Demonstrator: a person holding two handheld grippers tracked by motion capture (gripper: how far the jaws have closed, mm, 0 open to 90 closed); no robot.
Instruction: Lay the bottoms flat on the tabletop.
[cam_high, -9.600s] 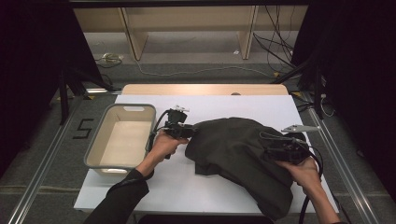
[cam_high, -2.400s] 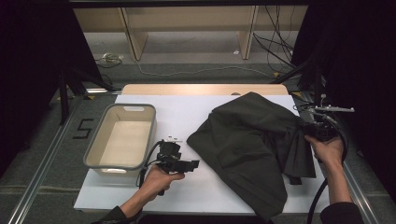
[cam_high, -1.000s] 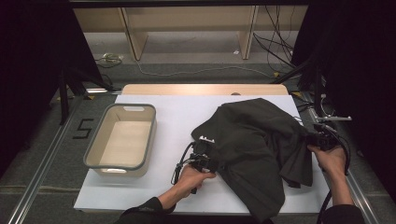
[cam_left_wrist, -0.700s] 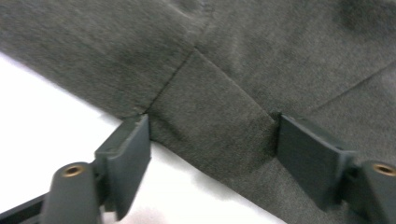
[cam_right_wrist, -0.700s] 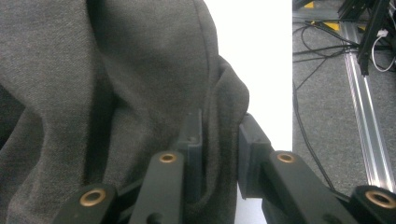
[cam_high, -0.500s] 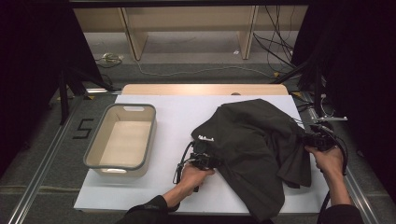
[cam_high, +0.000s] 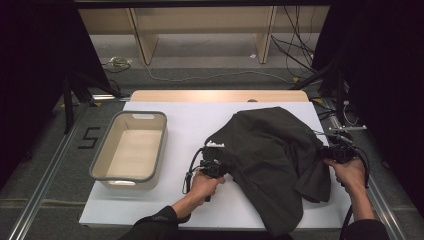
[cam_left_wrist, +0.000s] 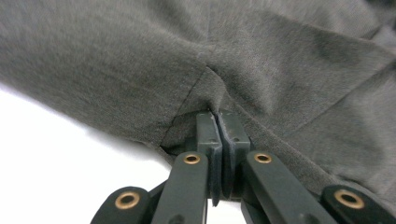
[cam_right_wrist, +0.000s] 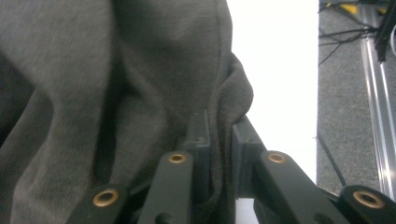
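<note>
The bench is white-topped, with a wooden strip along its far edge. A dark grey garment lies crumpled over its right half, from near the far edge down to the near edge, where a fold reaches the front rim. The fabric is bunched and creased, not flat.

On the left half of the bench stands a beige tub with a grey rim, well apart from the garment. Nothing shows inside it.

The left claw sits at the garment's left edge, held by the person's left hand. In the left gripper view the left claw has its two jaws pressed together, with a pinch of the garment caught between them beside a seam. These jaws have just been closing and are now clamped on the cloth.

The right claw sits at the garment's right edge, near the bench's right side, held by the right hand. In the right gripper view the right claw shows a narrow gap between its jaws, packed by a rolled fold of the garment's edge. These jaws have just been closing further, and the pads press on the fold.

A cable trails from each claw toward the person.
</note>
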